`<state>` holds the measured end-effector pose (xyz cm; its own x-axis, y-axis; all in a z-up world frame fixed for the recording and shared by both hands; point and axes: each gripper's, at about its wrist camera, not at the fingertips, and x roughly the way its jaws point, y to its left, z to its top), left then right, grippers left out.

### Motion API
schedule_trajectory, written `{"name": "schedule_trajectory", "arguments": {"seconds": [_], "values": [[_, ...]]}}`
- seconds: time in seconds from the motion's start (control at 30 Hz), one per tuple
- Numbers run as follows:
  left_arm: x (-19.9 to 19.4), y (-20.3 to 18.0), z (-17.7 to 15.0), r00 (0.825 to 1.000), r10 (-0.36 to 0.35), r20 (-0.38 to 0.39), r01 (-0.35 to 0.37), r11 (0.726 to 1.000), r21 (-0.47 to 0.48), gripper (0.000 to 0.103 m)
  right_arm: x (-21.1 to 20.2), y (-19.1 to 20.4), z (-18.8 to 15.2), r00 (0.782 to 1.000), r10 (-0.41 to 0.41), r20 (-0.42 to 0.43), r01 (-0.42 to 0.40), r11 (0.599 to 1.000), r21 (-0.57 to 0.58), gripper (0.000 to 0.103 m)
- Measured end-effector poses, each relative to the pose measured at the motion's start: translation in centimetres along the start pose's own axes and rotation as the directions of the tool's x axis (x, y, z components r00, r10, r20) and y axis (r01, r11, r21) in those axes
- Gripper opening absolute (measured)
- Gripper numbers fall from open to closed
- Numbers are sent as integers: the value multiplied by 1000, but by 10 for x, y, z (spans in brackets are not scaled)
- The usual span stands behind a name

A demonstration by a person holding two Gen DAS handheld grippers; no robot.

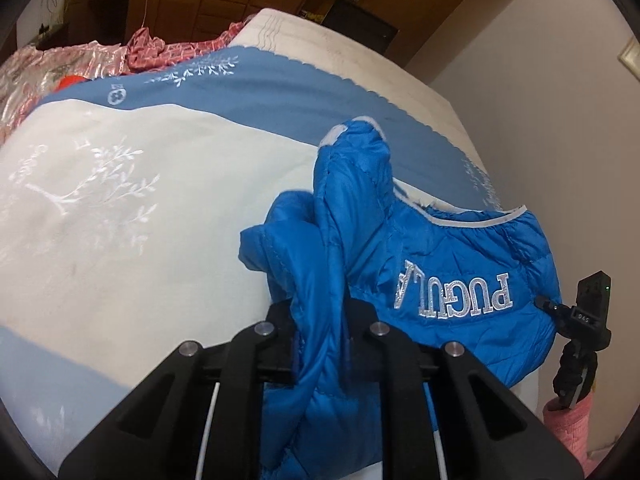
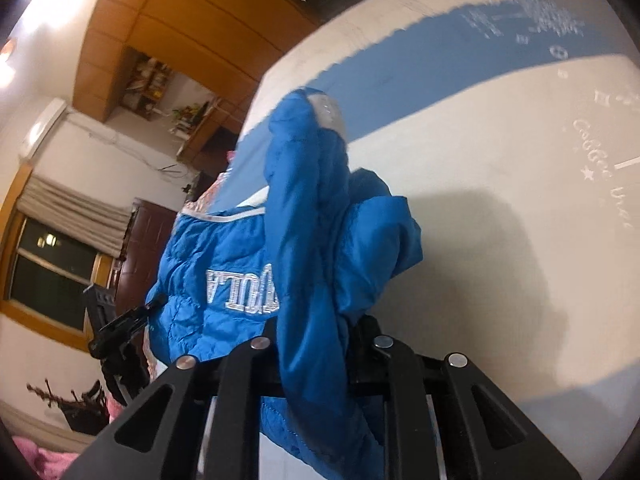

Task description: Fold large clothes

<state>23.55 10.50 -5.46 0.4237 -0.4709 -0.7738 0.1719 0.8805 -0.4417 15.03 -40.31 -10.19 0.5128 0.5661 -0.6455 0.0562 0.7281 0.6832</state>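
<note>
Both tongs are pinched on the blue puffer jacket [image 1: 448,264]. My left tongs [image 1: 320,320] bite a bunched fold of its fabric, and my right tongs [image 2: 316,332] clamp another bunch in the same way, with cloth pressed between the pads on each side. The jacket hangs partly lifted over the bed [image 1: 120,208], its lettered panel stretched between my two grips and one sleeve [image 1: 352,160] standing up in a hump, cuff at the top.

I judge the step in hand to be raising and spreading the jacket so it can go down flat for a fold. To do it well, I should keep both grips at the same height, draw them apart until the panel is taut, and let that sleeve fall clear before lowering. The fabric looks slick and puffy, so it may slide out of a shallow bite; a slow, even pull seems wiser.

Around it, the white and blue bedspread [image 1: 248,76] gives plenty of room. Pink patterned bedding [image 1: 160,48] is heaped at the far end, well apart. Wooden cabinets [image 2: 168,8] and a dark window [image 2: 52,272] sit beyond the bed. Nothing blocks the laying spot; only the bunched sleeve gets in the way.
</note>
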Motion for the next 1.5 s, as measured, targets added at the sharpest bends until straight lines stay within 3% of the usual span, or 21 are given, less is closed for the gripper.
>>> {"name": "schedule_trajectory", "arguments": {"seconds": [0.2, 0.37, 0.53, 0.63, 0.73, 0.87, 0.97, 1.07, 1.2, 1.3, 1.4, 1.5], "values": [[-56, -11, -41, 1000, -20, -4, 20, 1000, 4, 12, -47, 29, -53, 1000, 5, -17, -6, 999, -48, 17], [-76, -10, -91, 998, 21, -56, -20, 1000, 23, 13, -63, 30, -105, 997, -24, -71, 22, 1000, -22, 17], [-58, 6, -132, 986, 110, -128, -105, 993, 46, 15, -49, 11, -145, 991, -58, -122, 62, 998, 27, 17], [-33, 27, -149, 969, 197, -152, -188, 980, 70, 18, -33, -9, -153, 986, -108, -125, 115, 992, 44, 18], [-14, 44, -162, 958, 218, -184, -210, 976, 63, 24, -13, -43, -157, 983, -121, -135, 138, 983, 121, 20], [-2, 46, -177, 954, 249, -165, -237, 967, 93, 30, 12, -75, -163, 986, -90, -137, 117, 973, 199, 26], [3, 39, -182, 944, 301, -134, -278, 946, 165, 32, 17, -93, -173, 990, -67, -122, 95, 966, 240, 29], [5, 41, -180, 943, 305, -129, -286, 947, 148, 34, 16, -95, -175, 989, -76, -123, 104, 966, 236, 31], [-13, 45, -174, 942, 304, -139, -291, 951, 108, 36, 4, -72, -169, 973, -191, -132, 211, 965, 158, 40], [-43, 46, -169, 943, 318, -97, -310, 947, 82, 38, -18, -45, -168, 936, -339, -93, 345, 938, 46, 44], [-73, 35, -170, 936, 350, -48, -344, 934, 99, 36, -40, -10, -173, 918, -393, -51, 391, 919, -51, 44], [-92, 11, -173, 932, 361, -11, -356, 923, 144, 36, -49, 16, -180, 916, -398, -42, 392, 913, -110, 40]]}}
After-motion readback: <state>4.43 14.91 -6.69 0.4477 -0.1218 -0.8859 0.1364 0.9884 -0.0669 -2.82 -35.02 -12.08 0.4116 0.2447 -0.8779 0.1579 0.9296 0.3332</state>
